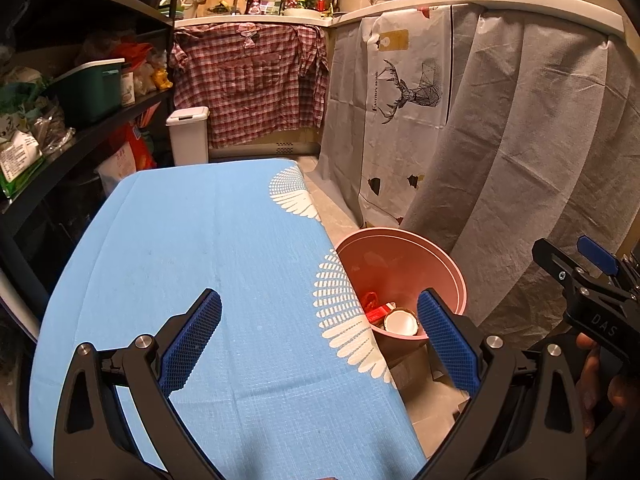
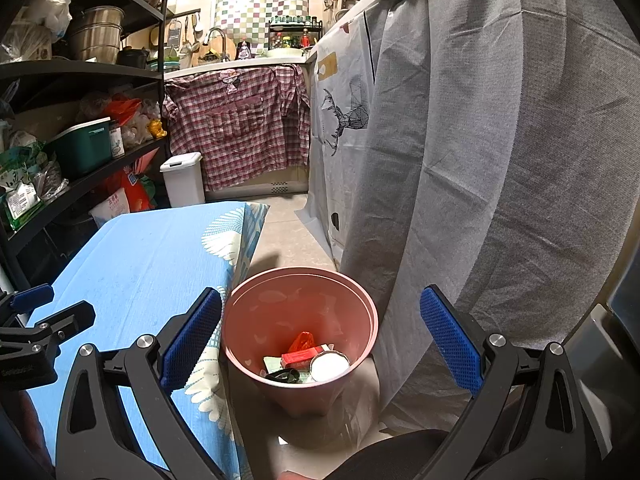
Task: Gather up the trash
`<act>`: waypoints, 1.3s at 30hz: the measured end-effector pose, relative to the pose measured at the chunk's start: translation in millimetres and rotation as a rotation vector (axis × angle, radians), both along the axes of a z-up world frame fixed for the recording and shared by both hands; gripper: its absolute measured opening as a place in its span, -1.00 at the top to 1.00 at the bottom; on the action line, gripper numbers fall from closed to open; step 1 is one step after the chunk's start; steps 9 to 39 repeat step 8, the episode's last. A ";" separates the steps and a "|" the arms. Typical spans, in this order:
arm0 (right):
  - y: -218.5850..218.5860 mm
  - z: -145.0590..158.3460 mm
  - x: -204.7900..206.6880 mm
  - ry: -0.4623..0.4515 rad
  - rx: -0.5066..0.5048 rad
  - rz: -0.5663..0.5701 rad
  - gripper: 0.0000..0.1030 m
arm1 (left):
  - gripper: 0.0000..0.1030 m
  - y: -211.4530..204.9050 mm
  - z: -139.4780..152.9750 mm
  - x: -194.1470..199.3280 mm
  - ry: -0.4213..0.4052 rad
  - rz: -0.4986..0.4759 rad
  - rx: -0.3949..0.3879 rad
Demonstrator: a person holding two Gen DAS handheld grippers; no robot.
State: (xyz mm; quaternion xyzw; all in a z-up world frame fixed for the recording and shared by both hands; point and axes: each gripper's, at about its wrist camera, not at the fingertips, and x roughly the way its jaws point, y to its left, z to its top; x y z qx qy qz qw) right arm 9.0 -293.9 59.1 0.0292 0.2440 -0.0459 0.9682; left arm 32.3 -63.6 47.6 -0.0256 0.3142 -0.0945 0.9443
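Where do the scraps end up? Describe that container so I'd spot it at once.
Find the table under the blue cloth. On the floor at its right edge, before the grey drape, stands a pink bucket. It is the only round, open-topped pink thing there, with a red wrapper and a white lid in its bottom.

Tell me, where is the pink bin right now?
The pink bin stands on the floor, low in the right wrist view, between the blue-covered table on its left and the grey curtain on its right.

Bin (image 2: 300,336) right of table (image 2: 140,264), trash (image 2: 308,360) apparently inside.
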 end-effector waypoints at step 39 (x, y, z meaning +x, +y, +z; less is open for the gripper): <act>4.3 1.7 3.3 0.000 -0.006 0.010 -0.90 | -0.85 5.9 -5.1 3.2 0.032 0.005 -0.015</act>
